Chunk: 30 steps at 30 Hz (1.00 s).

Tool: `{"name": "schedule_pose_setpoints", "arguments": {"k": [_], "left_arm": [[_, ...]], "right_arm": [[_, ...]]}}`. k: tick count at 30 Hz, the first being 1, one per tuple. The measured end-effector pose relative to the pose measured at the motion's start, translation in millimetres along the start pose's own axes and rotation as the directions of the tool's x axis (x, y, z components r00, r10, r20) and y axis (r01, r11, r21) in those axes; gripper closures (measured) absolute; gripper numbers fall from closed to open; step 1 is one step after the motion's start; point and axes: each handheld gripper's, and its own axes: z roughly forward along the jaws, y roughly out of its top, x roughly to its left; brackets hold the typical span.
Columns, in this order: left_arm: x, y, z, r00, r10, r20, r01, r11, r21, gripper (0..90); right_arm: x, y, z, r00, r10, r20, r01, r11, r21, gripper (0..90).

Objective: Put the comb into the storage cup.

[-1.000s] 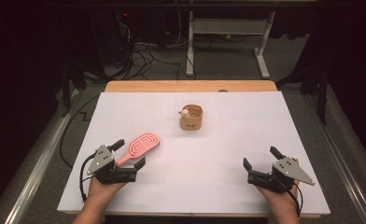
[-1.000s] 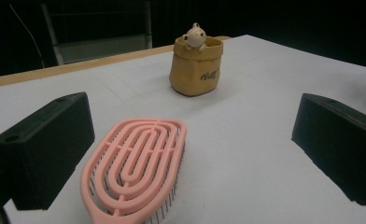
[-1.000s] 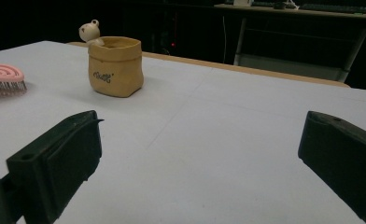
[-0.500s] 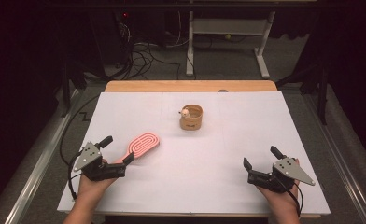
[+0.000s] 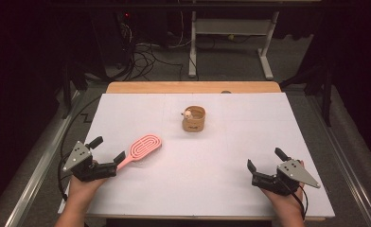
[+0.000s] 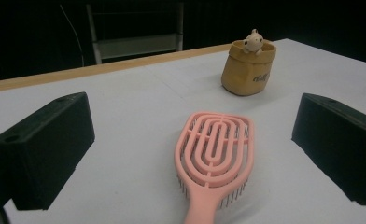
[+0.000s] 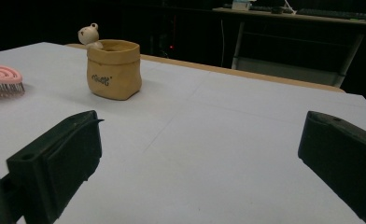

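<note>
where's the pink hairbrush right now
In the high view the pink hairbrush lies flat on the white table's left half, just ahead of the open left claw, with the tan pot farther back.

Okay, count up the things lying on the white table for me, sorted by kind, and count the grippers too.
Pink plastic vented hairbrush: 1
Tan pouch-shaped cup with a small cream animal figure on its rim: 1
Black two-jaw grippers, left gripper and right gripper, both open: 2
Total: 4
</note>
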Motion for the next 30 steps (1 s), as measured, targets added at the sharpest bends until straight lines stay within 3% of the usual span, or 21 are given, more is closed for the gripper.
{"name": "schedule_pose_setpoints", "arguments": {"k": [8, 17, 26, 30], "left_arm": [[-1.8, -0.7, 3.5, 0.9998, 0.021, 0.003, -0.021, 0.9987, 0.046, 0.0], [-3.7, -1.4, 7.4, 0.9985, 0.055, 0.002, -0.055, 0.9922, 0.112, 0.0], [-6.3, -3.2, 11.0, 0.9953, 0.097, 0.004, -0.096, 0.9801, 0.173, 0.0], [-8.7, -3.5, 13.4, 0.9931, 0.117, 0.011, -0.117, 0.9701, 0.213, 0.1]], "right_arm": [[0.1, 0.2, -0.1, 1.0, 0.002, -0.001, -0.002, 1.0, 0.0, 0.4], [0.2, 0.1, 0.0, 1.0, 0.0, 0.0, 0.0, 1.0, 0.001, 0.4], [0.8, -0.3, 0.9, 1.0, -0.002, -0.005, 0.002, 1.0, 0.004, 0.4], [1.1, -0.3, 0.9, 1.0, -0.002, -0.006, 0.002, 1.0, 0.004, 0.4]]}}
